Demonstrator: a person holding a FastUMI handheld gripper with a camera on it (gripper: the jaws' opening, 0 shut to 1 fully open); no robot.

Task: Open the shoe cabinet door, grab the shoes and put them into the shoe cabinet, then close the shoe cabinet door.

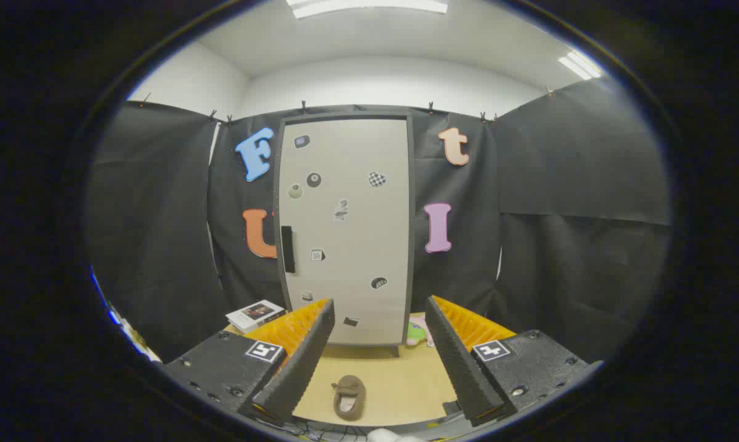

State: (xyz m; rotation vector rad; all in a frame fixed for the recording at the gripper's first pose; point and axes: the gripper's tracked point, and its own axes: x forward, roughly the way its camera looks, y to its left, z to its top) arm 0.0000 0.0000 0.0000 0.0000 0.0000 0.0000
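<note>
A tall pale shoe cabinet (344, 227) stands at the back of the table, its door shut, with a dark vertical handle (287, 248) on the left edge and several stickers on the front. A brown slipper (349, 397) lies on the wooden table (406, 380), low between my fingers and well short of the cabinet. My gripper (378, 313) is open and holds nothing; its fingertips (326, 310) frame the foot of the cabinet door from a distance.
A white box (255, 315) lies on the table left of the cabinet. A small green and pink thing (417, 333) sits by the cabinet's right foot. Black cloth walls close in the booth on both sides.
</note>
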